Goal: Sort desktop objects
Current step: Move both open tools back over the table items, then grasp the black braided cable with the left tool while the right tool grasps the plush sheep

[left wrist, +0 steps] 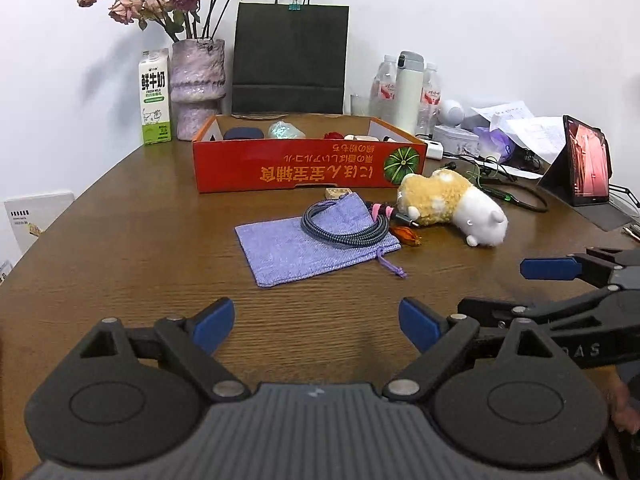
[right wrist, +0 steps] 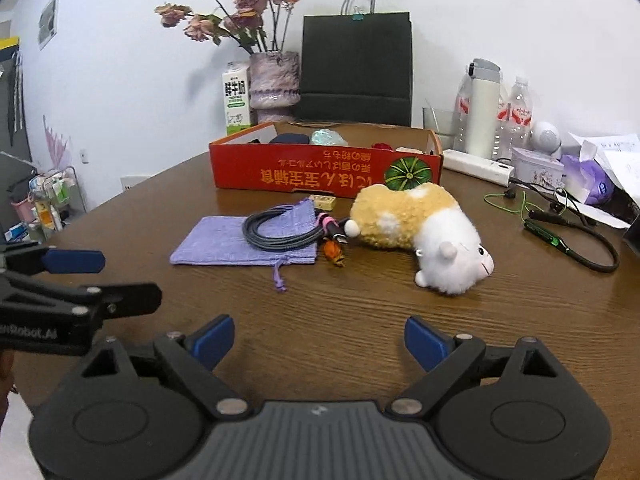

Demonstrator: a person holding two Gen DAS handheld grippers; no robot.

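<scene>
A purple drawstring pouch (left wrist: pixel 280 248) (right wrist: pixel 224 242) lies flat mid-table with a coiled grey cable (left wrist: pixel 344 224) (right wrist: pixel 280 230) on its far corner. Beside them lie a small orange dried flower (left wrist: pixel 406 236) (right wrist: pixel 335 254), a little beige block (left wrist: pixel 338 193) (right wrist: pixel 323 201) and a yellow-and-white plush toy (left wrist: pixel 452 204) (right wrist: pixel 420 236) on its side. Behind stands an open red cardboard box (left wrist: pixel 304 164) (right wrist: pixel 320 172) holding several small items. My left gripper (left wrist: pixel 316 322) (right wrist: pixel 108 278) and right gripper (right wrist: pixel 318 338) (left wrist: pixel 516 286) hover side by side over bare wood short of the pouch, both open and empty.
Along the back wall stand a milk carton (left wrist: pixel 155 98), a vase of dried roses (left wrist: pixel 198 88), a black paper bag (left wrist: pixel 290 58) and bottles with a white flask (right wrist: pixel 484 108). To the right are a propped tablet (left wrist: pixel 588 162), green earphones (right wrist: pixel 560 240), a power strip (right wrist: pixel 478 166) and papers.
</scene>
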